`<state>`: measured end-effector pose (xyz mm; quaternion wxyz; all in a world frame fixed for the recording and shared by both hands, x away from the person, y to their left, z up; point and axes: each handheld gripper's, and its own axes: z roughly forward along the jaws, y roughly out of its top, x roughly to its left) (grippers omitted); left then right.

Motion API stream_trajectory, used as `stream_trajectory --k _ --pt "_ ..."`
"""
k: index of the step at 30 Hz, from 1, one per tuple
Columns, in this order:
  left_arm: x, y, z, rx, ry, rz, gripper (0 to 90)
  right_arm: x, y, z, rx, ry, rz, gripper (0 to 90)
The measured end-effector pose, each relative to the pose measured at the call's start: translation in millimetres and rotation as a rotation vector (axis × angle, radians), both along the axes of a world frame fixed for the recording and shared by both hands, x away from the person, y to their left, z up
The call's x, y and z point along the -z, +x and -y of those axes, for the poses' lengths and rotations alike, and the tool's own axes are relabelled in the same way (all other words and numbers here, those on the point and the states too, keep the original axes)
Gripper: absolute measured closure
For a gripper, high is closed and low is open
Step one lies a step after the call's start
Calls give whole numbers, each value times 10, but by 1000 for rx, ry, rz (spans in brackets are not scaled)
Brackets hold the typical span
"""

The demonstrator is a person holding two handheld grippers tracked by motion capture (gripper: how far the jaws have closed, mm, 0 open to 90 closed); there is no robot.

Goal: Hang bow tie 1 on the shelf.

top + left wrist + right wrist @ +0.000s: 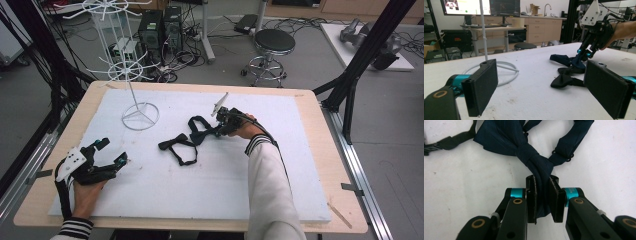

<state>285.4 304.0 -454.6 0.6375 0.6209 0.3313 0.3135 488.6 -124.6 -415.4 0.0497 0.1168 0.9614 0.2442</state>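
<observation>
The right gripper is clamped on one wing of the dark navy fabric bow tie, which lies mid-table on the white foam board, unlifted; the white wire display stand (presumably its destination) is bare. The left gripper rests open and empty

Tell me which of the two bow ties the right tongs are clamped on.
The navy bow tie, the one farther from the person. The right tongs pinch one of its wings. The black bow tie lies loose beside it, nearer the open left tongs.
</observation>
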Motion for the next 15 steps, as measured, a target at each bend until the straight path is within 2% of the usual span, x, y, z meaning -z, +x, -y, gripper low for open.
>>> stream_trajectory --k 4,5,15 --pt "0 2 0 0 -3 -1 128 -26 -8 -3 5 31 1 790" --pt "1 3 0 -1 -5 -1 128 -50 -12 6 10 53 0 789" --pt "-1 10 -10 2 -9 -4 129 -186 -81 84 29 138 31 784"
